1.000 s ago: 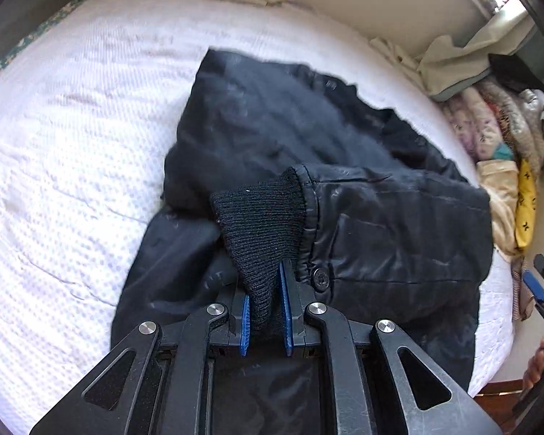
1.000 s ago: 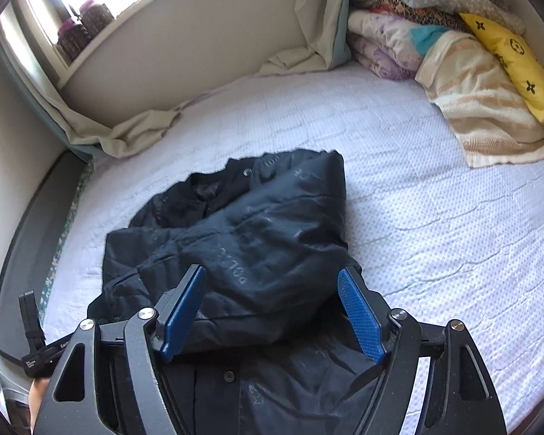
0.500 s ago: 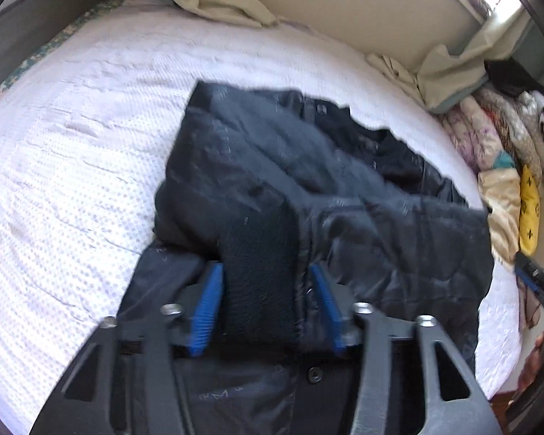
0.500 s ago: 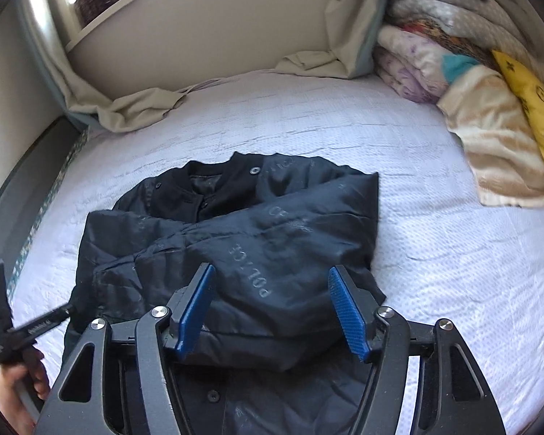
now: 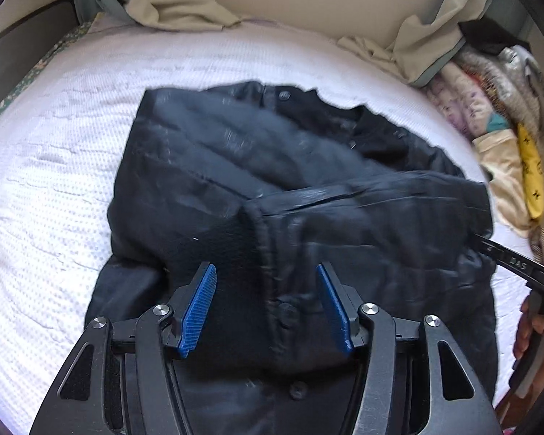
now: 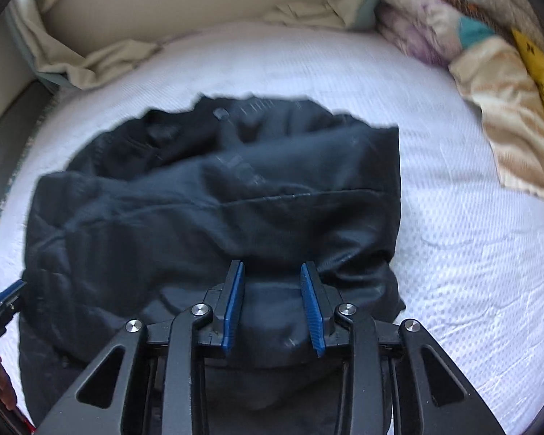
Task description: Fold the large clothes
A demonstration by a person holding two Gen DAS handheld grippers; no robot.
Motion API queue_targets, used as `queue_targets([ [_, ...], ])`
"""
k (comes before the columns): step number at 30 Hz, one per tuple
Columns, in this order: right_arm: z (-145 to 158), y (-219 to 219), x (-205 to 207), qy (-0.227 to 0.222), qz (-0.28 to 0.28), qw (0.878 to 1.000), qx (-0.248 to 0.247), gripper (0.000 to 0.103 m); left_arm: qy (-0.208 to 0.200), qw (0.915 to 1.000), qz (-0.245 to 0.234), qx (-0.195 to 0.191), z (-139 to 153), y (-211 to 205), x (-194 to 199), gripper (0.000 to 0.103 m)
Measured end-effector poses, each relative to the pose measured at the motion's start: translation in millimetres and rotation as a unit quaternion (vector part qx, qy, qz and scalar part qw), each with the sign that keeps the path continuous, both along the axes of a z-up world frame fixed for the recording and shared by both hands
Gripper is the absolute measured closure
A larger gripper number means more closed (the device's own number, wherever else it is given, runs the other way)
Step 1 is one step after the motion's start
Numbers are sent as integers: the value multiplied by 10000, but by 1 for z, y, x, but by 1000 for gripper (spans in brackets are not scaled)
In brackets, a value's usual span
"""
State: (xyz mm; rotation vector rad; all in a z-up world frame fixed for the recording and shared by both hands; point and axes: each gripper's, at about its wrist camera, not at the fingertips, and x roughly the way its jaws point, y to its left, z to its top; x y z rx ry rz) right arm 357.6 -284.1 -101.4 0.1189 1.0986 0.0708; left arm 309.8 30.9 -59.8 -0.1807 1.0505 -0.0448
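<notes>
jacket: a black padded jacket (image 5: 257, 188) lies in a loose heap in the middle of the bed (image 5: 54, 199), sleeves folded in over the body.
left gripper: the left gripper (image 5: 266, 308) hangs over the near edge of the jacket with its blue pads spread wide; the knit cuff (image 5: 228, 250) sits between them but neither pad touches it, so it has hold of nothing.
right gripper: the right gripper (image 6: 273, 308) has its pads about halfway in, with a bulge of the jacket's fabric (image 6: 272, 311) filling the gap; whether they truly pinch it or only bracket it, i cannot tell.
only from the left: the cuff, the snap buttons down the front placket, and the right hand (image 5: 533, 330) with its tool at the right edge.
only from the right: faint lettering (image 6: 243, 166) across the jacket's back panel, too smeared to read, and a blue tip of the left gripper at the far left edge.
hard to make out: both views are motion-blurred; the jacket's hem runs under the gripper frames and is cut off.
bedside pile: folded blankets (image 6: 453, 36) are stacked at the head end against the wall, with a yellow pillow (image 5: 531, 177) on them and a beige curtain (image 5: 174, 11) bunched along the far side.
</notes>
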Motion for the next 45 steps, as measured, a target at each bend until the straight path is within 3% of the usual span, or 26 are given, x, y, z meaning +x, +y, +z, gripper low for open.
queue_targets([
  [6,-27,-11,5,148,-142,9998,60,77,247,9997,64,42,-28,2,9,43],
  [11,-39,1,2,-55,-31,9996,-291,77,167,9986,-36,493,-38,-12,10,43],
  [23,-52,8,-3,-555,-134,9972,-473,78,13,9966,-91,818,-46,-19,10,42],
  [28,-52,6,1,-571,-171,9974,-394,78,15,9971,-73,756,-46,-17,11,41],
  [32,-38,-6,1,-332,-260,9991,52,76,123,9985,-3,532,-35,-9,9,41],
  [33,-30,-9,1,-236,-293,9991,176,72,176,9988,-9,448,-31,-7,9,41],
  [36,0,-19,-9,-388,-397,9964,646,47,231,9995,23,230,-16,3,5,40],
  [41,38,-28,-28,-695,-465,9937,745,46,78,9995,272,171,7,26,-7,33],
  [45,37,-27,-42,-434,-412,9941,909,46,61,9987,456,196,17,46,-16,33],
])
